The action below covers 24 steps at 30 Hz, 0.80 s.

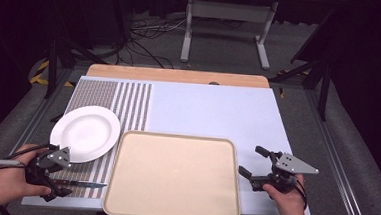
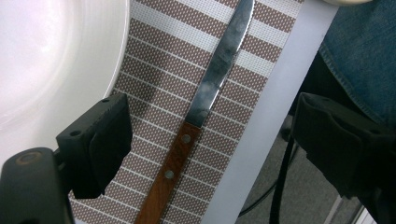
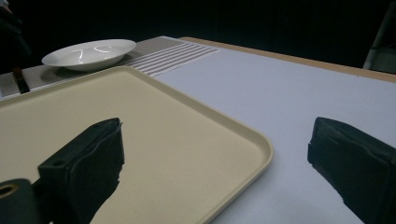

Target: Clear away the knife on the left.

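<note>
A: The left gripper (image 1: 56,177) hovered at the near left corner of the table, its two black jaws spread apart and clamped on nothing. Between them, in the left gripper view, lay one knife (image 2: 205,105) flat on the striped mat (image 2: 159,70), untouched by either jaw.

B: How was the knife built, and where exactly did it lie?

A: It had one steel blade and one brown wooden handle with two rivets. From above, the knife (image 1: 79,184) lay near the table's front edge, just left of the tray (image 1: 174,176) and just in front of the plate (image 1: 85,132), its blade tip pointing toward the tray.

B: And the other gripper?

A: The right gripper (image 1: 256,167) sat at the tray's right side, held by the person's right hand (image 1: 286,196). Its two jaws were also wide apart and held nothing.

B: What else was counted on the table?

A: One white plate, resting on the mat. One beige tray, with nothing in it. One mat with brown and white stripes, covering the left part of the pale tabletop (image 1: 213,109). Two grippers and two hands in all; the left hand (image 1: 6,181) gripped its tool from the left.
</note>
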Tool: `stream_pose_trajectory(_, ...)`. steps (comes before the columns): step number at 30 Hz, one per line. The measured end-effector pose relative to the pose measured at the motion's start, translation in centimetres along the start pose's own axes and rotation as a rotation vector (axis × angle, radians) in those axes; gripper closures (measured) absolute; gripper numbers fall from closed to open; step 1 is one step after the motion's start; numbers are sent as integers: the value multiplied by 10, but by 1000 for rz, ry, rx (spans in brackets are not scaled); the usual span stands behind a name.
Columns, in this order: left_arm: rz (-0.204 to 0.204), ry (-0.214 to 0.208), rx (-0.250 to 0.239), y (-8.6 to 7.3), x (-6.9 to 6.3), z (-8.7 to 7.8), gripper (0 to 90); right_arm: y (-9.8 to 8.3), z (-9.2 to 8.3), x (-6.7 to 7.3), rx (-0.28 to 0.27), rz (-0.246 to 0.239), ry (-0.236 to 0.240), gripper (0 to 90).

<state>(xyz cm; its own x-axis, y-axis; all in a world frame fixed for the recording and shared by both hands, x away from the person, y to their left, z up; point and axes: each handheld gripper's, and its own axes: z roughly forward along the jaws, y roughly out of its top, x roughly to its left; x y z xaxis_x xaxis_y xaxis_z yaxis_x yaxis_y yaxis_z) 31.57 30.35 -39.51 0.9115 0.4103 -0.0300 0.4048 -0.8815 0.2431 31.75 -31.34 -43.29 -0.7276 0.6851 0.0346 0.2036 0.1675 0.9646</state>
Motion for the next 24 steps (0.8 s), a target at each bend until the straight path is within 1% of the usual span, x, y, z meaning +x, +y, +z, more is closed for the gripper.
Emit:
stream_pose_trajectory(2,-2,-13,24,-1,3,3,148,0,0,0,-3,-1,1,42)
stream_pose_trajectory(3,-2,-14,29,-1,4,4,155,0,0,0,-4,-1,2,43)
stream_pose_trajectory(5,-3,-18,57,-3,7,8,164,0,0,0,-5,-2,2,42)
stream_pose_trajectory(7,3,-22,73,-3,8,10,172,0,0,0,-3,-2,3,43)
stream_pose_trajectory(9,-4,-28,89,-5,9,12,182,0,0,0,0,-1,2,43)
stream_pose_trajectory(10,0,-30,93,-5,10,13,185,0,0,0,1,-1,2,43)
stream_pose_trajectory(11,5,-40,115,-5,11,15,192,0,0,0,1,-1,3,43)
stream_pose_trajectory(12,6,-40,124,-6,12,16,216,0,0,0,0,-2,4,42)
stream_pose_trajectory(15,26,-41,136,-6,15,18,240,0,0,0,2,-2,6,43)
stream_pose_trajectory(16,26,-41,136,-6,15,18,260,0,0,0,2,-2,6,43)
stream_pose_trajectory(17,35,-39,146,-6,16,19,260,0,0,0,1,-5,7,42)
stream_pose_trajectory(19,69,-28,163,-6,18,20,316,0,0,0,3,-9,6,40)
stream_pose_trajectory(21,120,-10,200,-6,19,21,421,0,0,0,1,-9,7,40)
stream_pose_trajectory(22,149,-16,203,-6,20,21,468,0,0,0,1,-9,7,40)
stream_pose_trajectory(23,174,-21,202,-6,20,22,494,0,0,0,3,-11,8,40)
stream_pose_trajectory(24,211,-23,202,-6,20,23,516,0,0,0,4,-11,9,40)
